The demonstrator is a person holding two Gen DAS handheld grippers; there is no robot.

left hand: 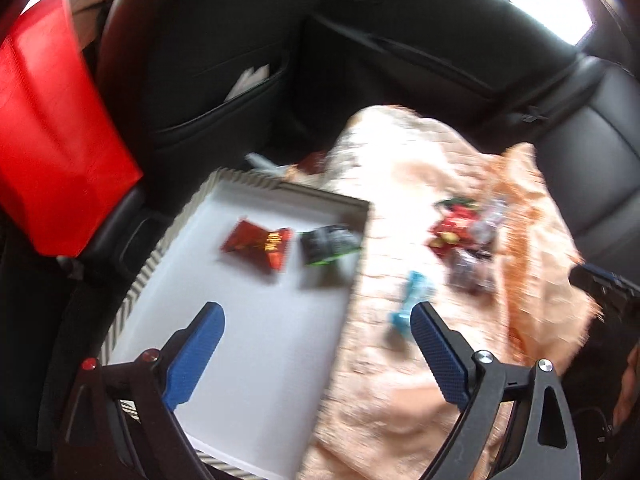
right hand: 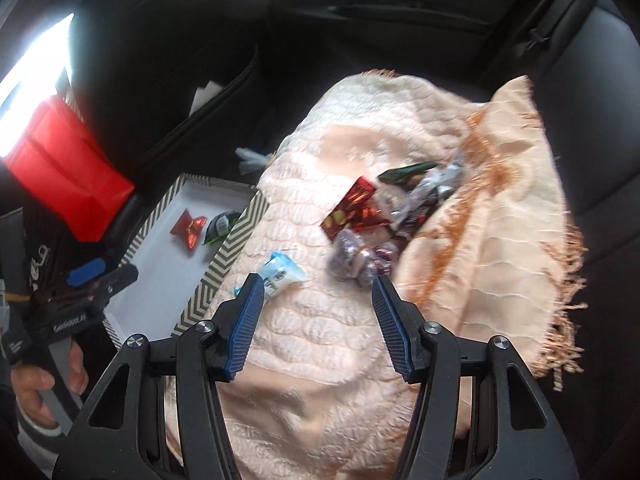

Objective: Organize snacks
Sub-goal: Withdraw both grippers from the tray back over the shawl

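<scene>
On a car's back seat, a snack-sorting job stands mid-way: a white tray (left hand: 256, 340) with a chevron-striped rim already holds a red packet (left hand: 258, 246) and, just right of it, a black-and-green packet (left hand: 330, 244). The left gripper (left hand: 316, 320) hangs over the tray's near right edge, jaws spread wide with nothing between them. Right of the tray, on a peach blanket (right hand: 320, 344), lies a blue-and-white candy (right hand: 280, 274), alone between the tray's striped wall and the main heap of wrapped snacks (right hand: 380, 220) farther right. The right gripper (right hand: 318, 284) hovers over the blanket, jaws likewise spread and empty; the candy sits just ahead of its left jaw tip, its long axis running slantwise, from near-left to far-right in the right wrist view. Both grippers are near it, though the right looks marginally better lined up. Motion blur softens the finer wrapper detail.
</scene>
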